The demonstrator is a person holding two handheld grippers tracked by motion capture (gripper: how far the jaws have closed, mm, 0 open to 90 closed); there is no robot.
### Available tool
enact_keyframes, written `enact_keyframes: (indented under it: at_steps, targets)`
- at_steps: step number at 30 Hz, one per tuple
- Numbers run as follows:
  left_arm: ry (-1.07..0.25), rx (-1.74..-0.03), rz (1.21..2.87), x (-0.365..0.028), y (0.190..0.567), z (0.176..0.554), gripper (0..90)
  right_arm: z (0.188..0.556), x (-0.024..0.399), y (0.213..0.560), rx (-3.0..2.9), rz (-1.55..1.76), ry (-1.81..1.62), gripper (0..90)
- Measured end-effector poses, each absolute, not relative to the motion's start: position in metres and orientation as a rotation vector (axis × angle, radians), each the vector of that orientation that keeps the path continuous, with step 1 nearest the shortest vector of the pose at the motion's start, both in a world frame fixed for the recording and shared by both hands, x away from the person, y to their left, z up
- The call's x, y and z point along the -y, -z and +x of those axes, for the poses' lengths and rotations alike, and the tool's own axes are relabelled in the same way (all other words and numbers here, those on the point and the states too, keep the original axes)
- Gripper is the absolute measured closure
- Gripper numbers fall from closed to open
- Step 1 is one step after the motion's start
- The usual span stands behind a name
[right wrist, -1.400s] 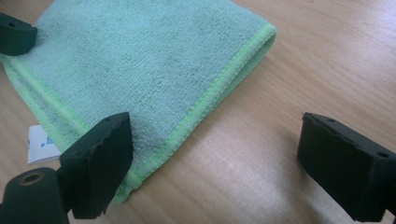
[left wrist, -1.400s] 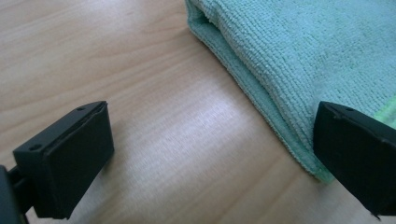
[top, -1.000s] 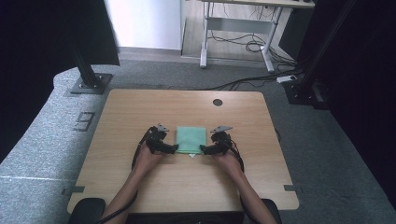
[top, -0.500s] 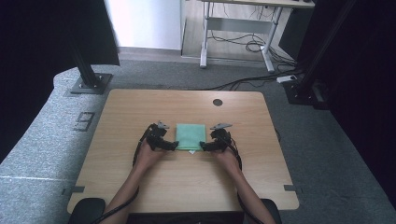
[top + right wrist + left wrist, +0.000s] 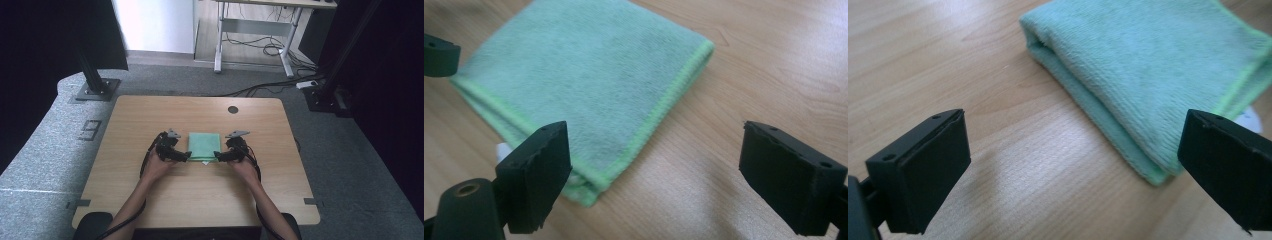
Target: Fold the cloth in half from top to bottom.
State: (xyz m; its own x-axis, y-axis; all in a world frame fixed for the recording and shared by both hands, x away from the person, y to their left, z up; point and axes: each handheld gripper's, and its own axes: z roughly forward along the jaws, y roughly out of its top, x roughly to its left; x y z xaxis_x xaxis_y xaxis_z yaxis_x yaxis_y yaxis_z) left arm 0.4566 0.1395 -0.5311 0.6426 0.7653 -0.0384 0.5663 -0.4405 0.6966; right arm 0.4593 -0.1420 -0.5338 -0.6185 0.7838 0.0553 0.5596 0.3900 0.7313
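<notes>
Folded green cloth (image 5: pixel 204 146) lies flat at table (image 5: pixel 150 115) centre, mid-frame in the high view. Your left gripper (image 5: pixel 186 156) sits at its lower-left corner, jaws wide, nothing gripped. Your right gripper (image 5: pixel 219 158) sits at its lower-right corner, jaws wide, just narrowing slightly, nothing between them

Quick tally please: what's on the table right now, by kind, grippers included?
Green folded cloth: 1
White tag poking out at the cloth's near edge: 1
Grippers: 2, the left gripper and the right gripper, both open, one at each near corner of the cloth
Total: 4
</notes>
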Motion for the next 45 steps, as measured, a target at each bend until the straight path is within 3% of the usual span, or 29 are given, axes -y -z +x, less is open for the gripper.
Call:
enact_keyframes:
  at_steps: [21,45]
  targets:
    - [-0.411,-0.915,2.185,-0.142,0.505,0.424,0.9,0.43,0.148,0.508,-2.385,1.06,-1.063,2.2]
    - [-0.463,-0.879,2.182,-0.165,0.494,0.394,0.0,0.403,0.178,0.495,-2.364,1.037,-1.071,0.0]
